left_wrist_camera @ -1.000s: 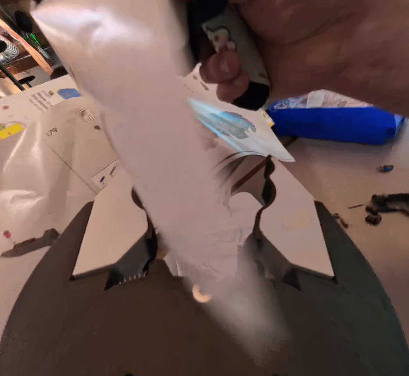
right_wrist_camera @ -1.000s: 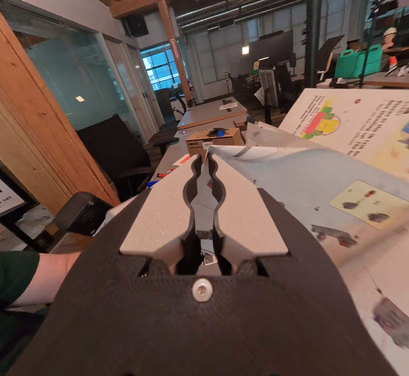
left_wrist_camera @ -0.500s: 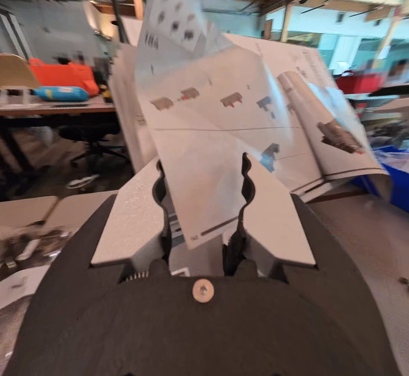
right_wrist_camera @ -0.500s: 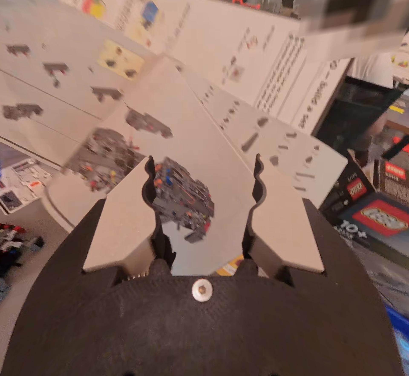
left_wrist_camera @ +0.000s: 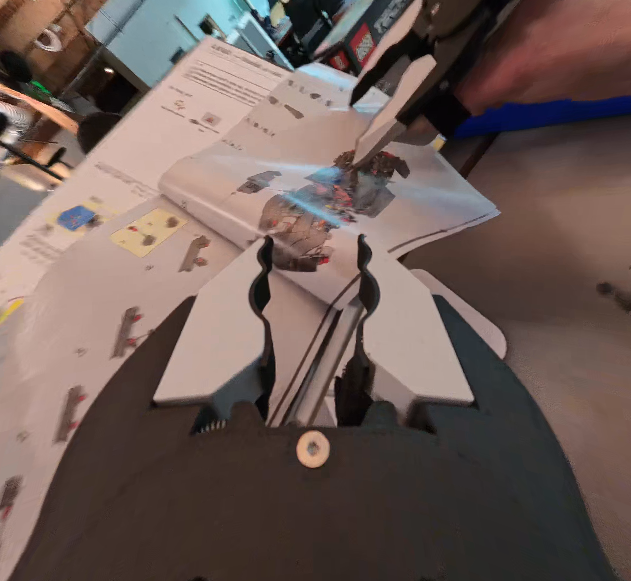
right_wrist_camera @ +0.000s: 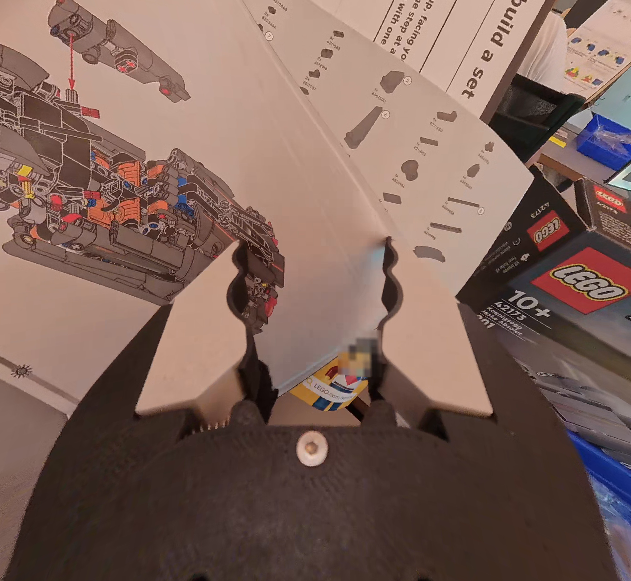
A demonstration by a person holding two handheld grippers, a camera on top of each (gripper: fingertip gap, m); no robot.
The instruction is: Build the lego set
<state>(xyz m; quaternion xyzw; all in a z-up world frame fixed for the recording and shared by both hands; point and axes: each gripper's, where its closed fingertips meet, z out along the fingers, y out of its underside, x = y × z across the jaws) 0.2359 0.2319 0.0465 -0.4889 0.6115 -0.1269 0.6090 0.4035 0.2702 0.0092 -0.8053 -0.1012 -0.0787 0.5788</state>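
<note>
The Lego instruction booklet [left_wrist_camera: 341, 195] lies open on the table, showing a page with a drawing of a dark car model [right_wrist_camera: 112, 195] and a parts list page [right_wrist_camera: 426, 154]. My left gripper [left_wrist_camera: 314, 250] is open just above the booklet's near corner, and the page edges run between its jaws. My right gripper [left_wrist_camera: 356, 129] is open at the booklet's far side, with one fingertip [left_wrist_camera: 362, 154] down on the drawing. In its own view, the right gripper [right_wrist_camera: 313, 247] is open close over the page.
A large printed sheet [left_wrist_camera: 136, 161] lies under the booklet. Black Lego boxes [right_wrist_camera: 553, 277] stand to the right. Blue bins [left_wrist_camera: 546, 113] sit behind them. Small dark pieces [left_wrist_camera: 614, 294] lie on the grey table [left_wrist_camera: 512, 223] at right.
The right gripper was shut on a page a second ago and is open now. The pages flipped over and the booklet settled open and flat. Both grippers swung down toward it.
</note>
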